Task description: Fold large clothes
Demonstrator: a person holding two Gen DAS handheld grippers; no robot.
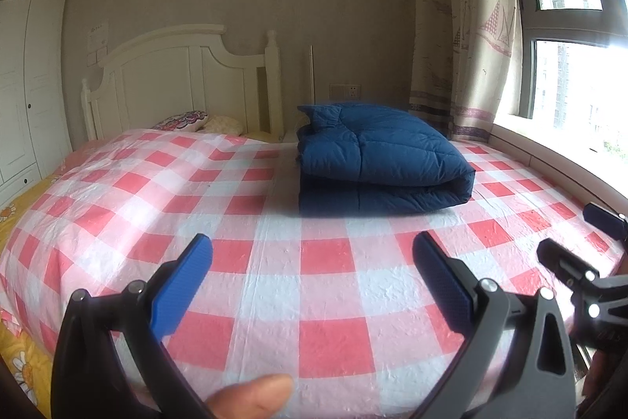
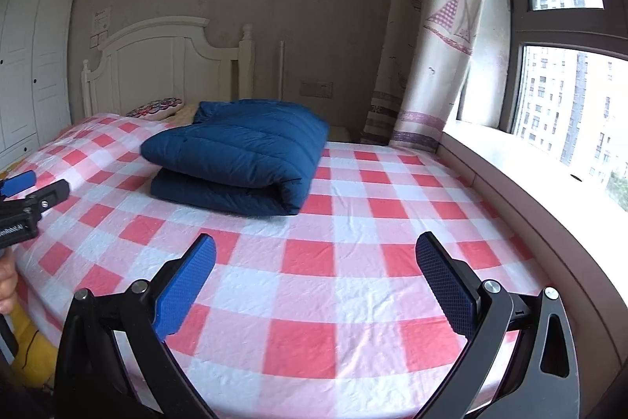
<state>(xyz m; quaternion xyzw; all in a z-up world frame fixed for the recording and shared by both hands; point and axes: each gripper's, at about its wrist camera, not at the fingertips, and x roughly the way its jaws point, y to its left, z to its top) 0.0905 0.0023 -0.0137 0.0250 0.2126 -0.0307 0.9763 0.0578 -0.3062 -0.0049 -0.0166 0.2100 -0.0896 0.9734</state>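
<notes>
A dark blue quilted padded garment (image 1: pixel 376 160) lies folded in a thick bundle on the red-and-white checked bed cover (image 1: pixel 274 281); it also shows in the right wrist view (image 2: pixel 243 156). My left gripper (image 1: pixel 314 250) is open and empty, held above the cover well short of the bundle. My right gripper (image 2: pixel 316 248) is open and empty too, also short of the bundle and to its right. The right gripper shows at the right edge of the left wrist view (image 1: pixel 585 262), and the left gripper shows at the left edge of the right wrist view (image 2: pixel 23 199).
A white headboard (image 1: pixel 184 81) and patterned pillows (image 1: pixel 184 120) stand at the far end. A white wardrobe (image 1: pixel 27 85) is at the left. A curtain (image 2: pixel 431 46), window sill (image 2: pixel 530 175) and window run along the right side. A yellow sheet (image 1: pixel 23 360) shows at the bed's left edge.
</notes>
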